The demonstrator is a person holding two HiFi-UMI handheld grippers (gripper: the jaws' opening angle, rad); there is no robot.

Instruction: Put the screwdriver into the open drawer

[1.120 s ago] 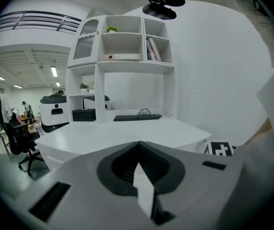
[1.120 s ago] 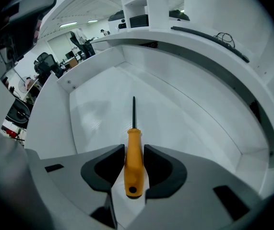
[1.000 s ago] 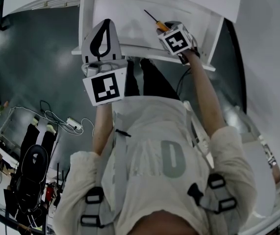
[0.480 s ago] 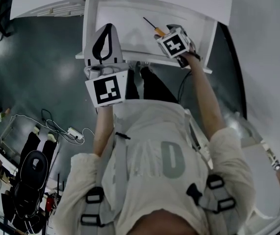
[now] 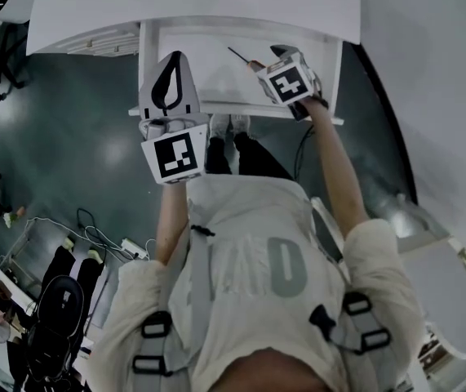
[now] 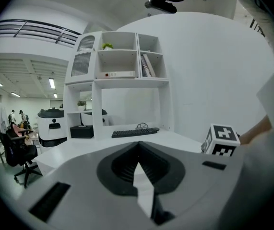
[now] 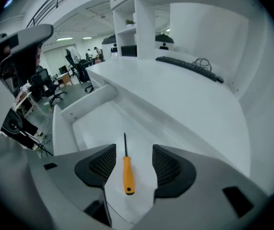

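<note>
Right gripper (image 7: 133, 158) just opened, spread above drawer (image 7: 98, 121) — screwdriver (image 7: 127, 172) lies inside, untouched.

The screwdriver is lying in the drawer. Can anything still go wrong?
Maybe, in three ways. The right hand-held gripper has just been opening its jaws, and the screwdriver lies between them, untouched. Pulling away crookedly could knock it. The drawer stands open right above the person's shoes, so a leg could bump it. The screwdriver might also roll when the drawer gets pushed shut.
</note>
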